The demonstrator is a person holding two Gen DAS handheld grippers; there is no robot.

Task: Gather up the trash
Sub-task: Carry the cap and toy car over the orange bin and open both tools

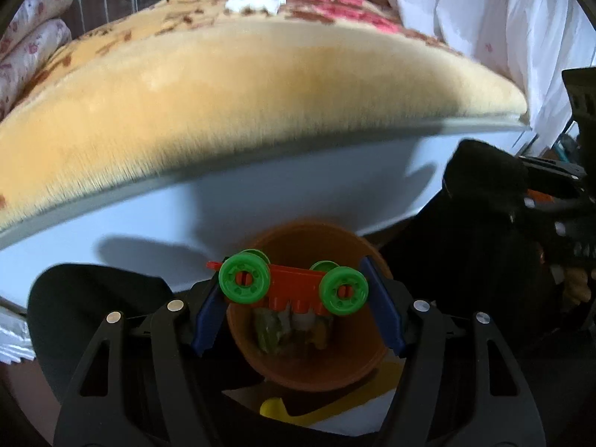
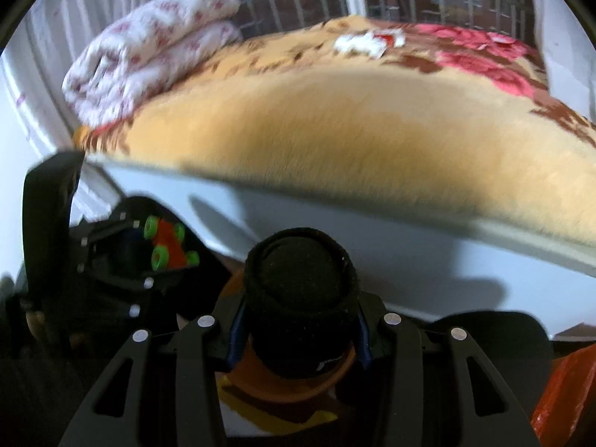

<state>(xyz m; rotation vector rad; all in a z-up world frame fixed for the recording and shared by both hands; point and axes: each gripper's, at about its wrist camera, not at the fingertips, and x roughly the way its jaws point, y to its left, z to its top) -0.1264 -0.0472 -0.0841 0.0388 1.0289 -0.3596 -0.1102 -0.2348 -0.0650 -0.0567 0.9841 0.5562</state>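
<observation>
Over the half-hidden orange bin (image 1: 309, 357), left gripper (image 1: 298, 298) pinches toy car (image 1: 294, 283).

bed (image 1: 298, 171), tan blanket (image 1: 231, 85), white scraps (image 1: 257, 2)

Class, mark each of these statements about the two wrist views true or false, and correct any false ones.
1. The left claw grips a toy car with green wheels. True.
2. The right claw is empty. False: it is shut on a black roll.
3. An orange bowl sits below the toy car. True.
4. The bowl is empty. False: scraps lie inside.
5. The blanket on the bed is blue. False: it is yellow-tan with red flowers.
</observation>
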